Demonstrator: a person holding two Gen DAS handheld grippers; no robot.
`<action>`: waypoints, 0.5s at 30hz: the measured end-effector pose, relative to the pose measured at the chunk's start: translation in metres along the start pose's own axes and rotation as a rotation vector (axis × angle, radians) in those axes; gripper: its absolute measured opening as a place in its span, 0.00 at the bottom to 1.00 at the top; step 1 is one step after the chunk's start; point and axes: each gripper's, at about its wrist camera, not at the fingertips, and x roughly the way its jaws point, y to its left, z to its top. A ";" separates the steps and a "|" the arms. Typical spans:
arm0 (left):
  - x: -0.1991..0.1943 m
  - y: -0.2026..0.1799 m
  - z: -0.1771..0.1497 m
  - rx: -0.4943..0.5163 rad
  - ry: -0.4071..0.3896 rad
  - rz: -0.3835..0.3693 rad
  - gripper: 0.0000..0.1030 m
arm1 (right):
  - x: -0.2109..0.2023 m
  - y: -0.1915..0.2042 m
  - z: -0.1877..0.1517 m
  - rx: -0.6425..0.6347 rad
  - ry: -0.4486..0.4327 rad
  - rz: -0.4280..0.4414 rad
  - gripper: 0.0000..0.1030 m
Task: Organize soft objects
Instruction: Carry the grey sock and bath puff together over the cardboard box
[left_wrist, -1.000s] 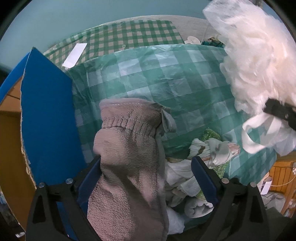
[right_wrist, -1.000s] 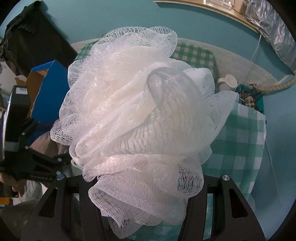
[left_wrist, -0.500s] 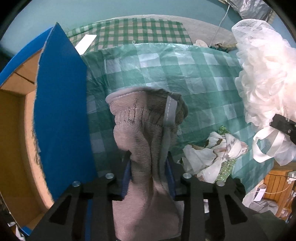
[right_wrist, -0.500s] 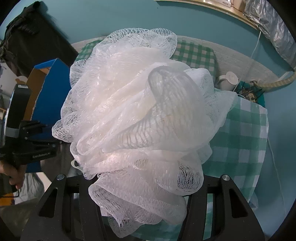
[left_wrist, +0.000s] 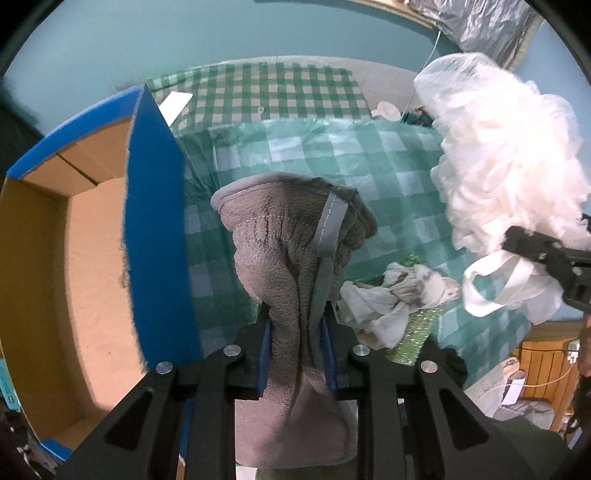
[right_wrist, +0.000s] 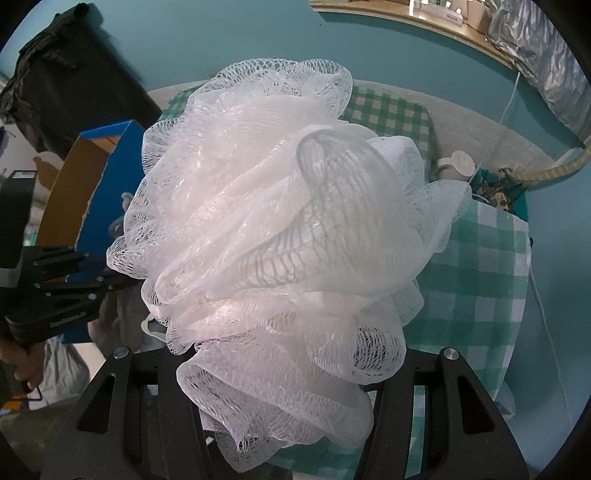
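My left gripper (left_wrist: 295, 325) is shut on a grey fleece mitt (left_wrist: 291, 258) and holds it upright above the green checked bag (left_wrist: 369, 155). An open blue cardboard box (left_wrist: 155, 221) stands just to its left. My right gripper (right_wrist: 284, 373) is shut on a large white mesh bath pouf (right_wrist: 280, 236), which fills its view. The pouf also shows in the left wrist view (left_wrist: 509, 173), at the right, above the bag, with its white loop hanging down. The left gripper shows in the right wrist view (right_wrist: 62, 291) at the left edge.
Crumpled white cloths (left_wrist: 395, 299) and a sparkly green item (left_wrist: 417, 328) lie in the checked bag. A green checked cloth (left_wrist: 266, 92) with a white card (left_wrist: 173, 105) covers the surface behind. A white kettle (right_wrist: 456, 166) sits far right. A wooden crate (left_wrist: 543, 358) is lower right.
My left gripper closed on the grey mitt and lifted it up, swinging left so the box's inside now shows. The right gripper kept holding the pouf, almost still.
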 end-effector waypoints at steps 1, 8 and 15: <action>-0.004 0.000 0.000 -0.001 -0.011 -0.003 0.23 | -0.001 0.000 0.000 -0.001 -0.001 -0.001 0.51; -0.038 -0.003 -0.004 -0.009 -0.077 -0.024 0.23 | -0.013 0.006 -0.001 -0.004 -0.017 0.001 0.51; -0.070 0.001 -0.007 -0.030 -0.133 -0.045 0.23 | -0.026 0.017 -0.001 -0.025 -0.037 -0.001 0.51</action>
